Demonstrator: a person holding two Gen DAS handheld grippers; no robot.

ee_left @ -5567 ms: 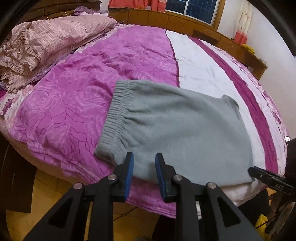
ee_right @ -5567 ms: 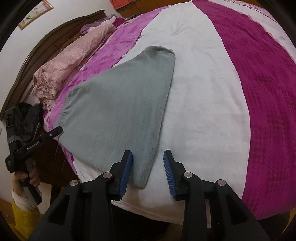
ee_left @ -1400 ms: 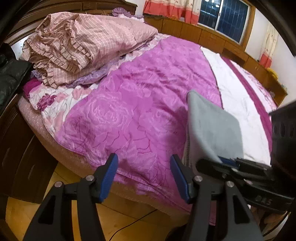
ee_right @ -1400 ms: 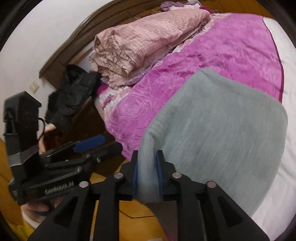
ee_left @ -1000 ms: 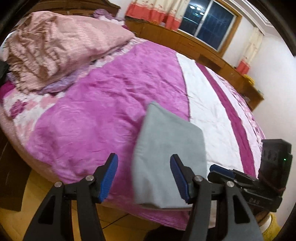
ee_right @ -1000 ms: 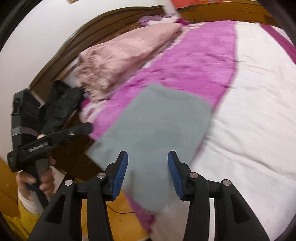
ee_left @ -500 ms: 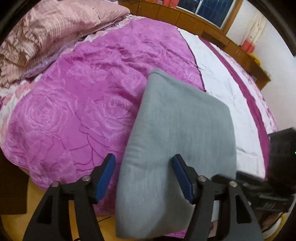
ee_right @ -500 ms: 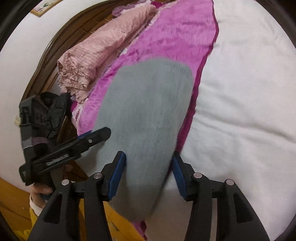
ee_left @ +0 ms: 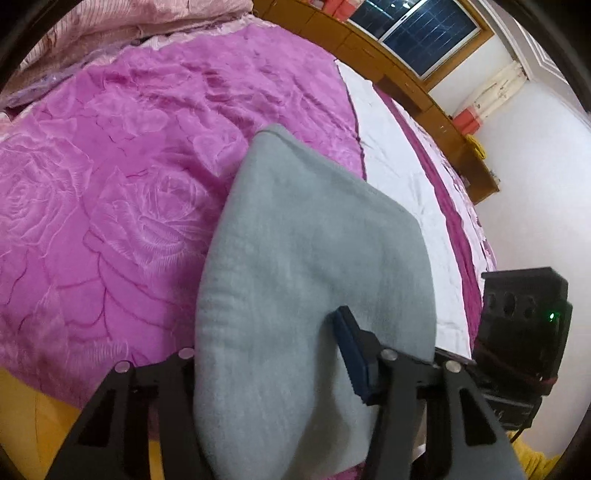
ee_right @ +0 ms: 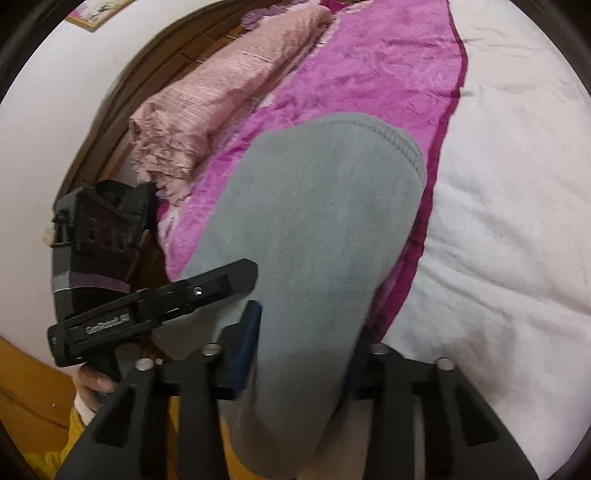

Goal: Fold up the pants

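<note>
Left claw (ee_left: 273, 354): jaws spread wide, folded grey pants (ee_left: 314, 258) lying between them and draped over the left finger, so that only the blue pad of the right finger (ee_left: 351, 354) shows against the cloth. Not pinched.

Right claw (ee_right: 299, 354): jaws likewise spread wide, straddling the near end of the pants (ee_right: 317, 229), left blue pad (ee_right: 245, 343) just beside the cloth, right finger mostly hidden behind it. Not pinched either.

Pants folded into a narrow grey stack, stitched hem (ee_right: 391, 136) at the far end, near end hanging past the bed edge toward both claws. Resting mostly on the purple rose-pattern quilt (ee_left: 110, 192), right edge of the stack near the seam with the white sheet (ee_right: 509, 206).

Beyond the pants: pink ruffled bedding (ee_right: 221, 96) heaped at the head of the bed, dark wooden headboard (ee_right: 147, 77) behind it. Window (ee_left: 421, 33) and wooden ledge (ee_left: 413, 85) past the far side of the bed. Yellow floor (ee_left: 22, 417) below the bed edge.

Left claw's body (ee_right: 155, 306) just left of the pants in the right view; right claw's black housing (ee_left: 524, 317) to the right of them in the left view.
</note>
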